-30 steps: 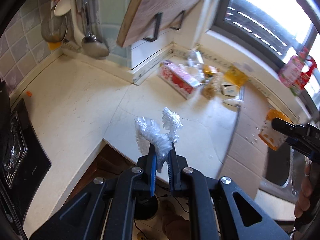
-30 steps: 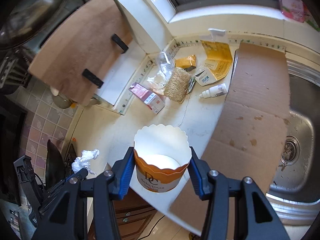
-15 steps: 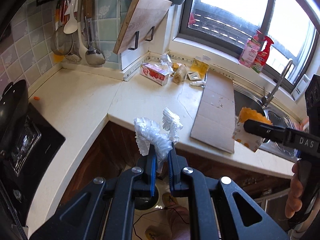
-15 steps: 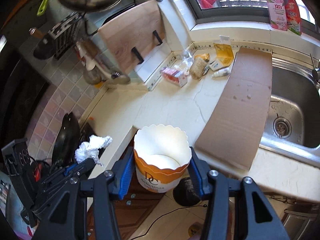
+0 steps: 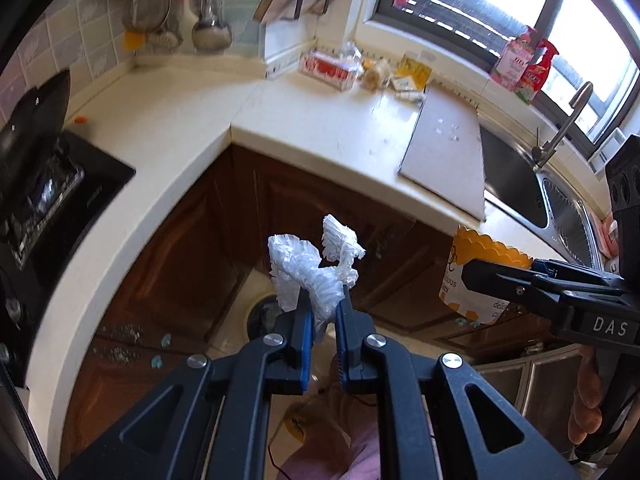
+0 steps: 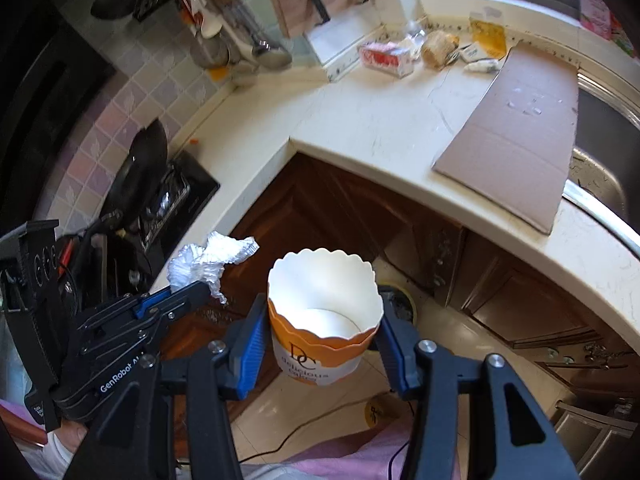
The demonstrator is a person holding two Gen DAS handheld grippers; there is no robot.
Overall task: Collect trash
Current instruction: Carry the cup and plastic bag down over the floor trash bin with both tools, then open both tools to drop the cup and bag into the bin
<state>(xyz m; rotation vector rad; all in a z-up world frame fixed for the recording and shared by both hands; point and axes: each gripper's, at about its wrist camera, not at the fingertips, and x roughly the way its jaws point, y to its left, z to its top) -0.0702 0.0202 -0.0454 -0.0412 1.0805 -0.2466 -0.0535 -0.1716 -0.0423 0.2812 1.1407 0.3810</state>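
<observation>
Crumpled plastic [image 5: 310, 276] pinched in left hand-held gripper [image 5: 321, 312], paper cup [image 6: 324, 320] (empty) clamped in right hand-held gripper [image 6: 322, 344], above cabinets [image 5: 192, 248]

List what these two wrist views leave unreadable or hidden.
- Round dark object on the floor: left view, the crumpled plastic wrap and left claw cover it; right view, the paper cup does. Bin or not, unclear.
- Cup lettering: cut by the right claw.
- Countertop litter: blurred, labels unreadable.

"das" on right tool [image 5: 496, 276]
</observation>
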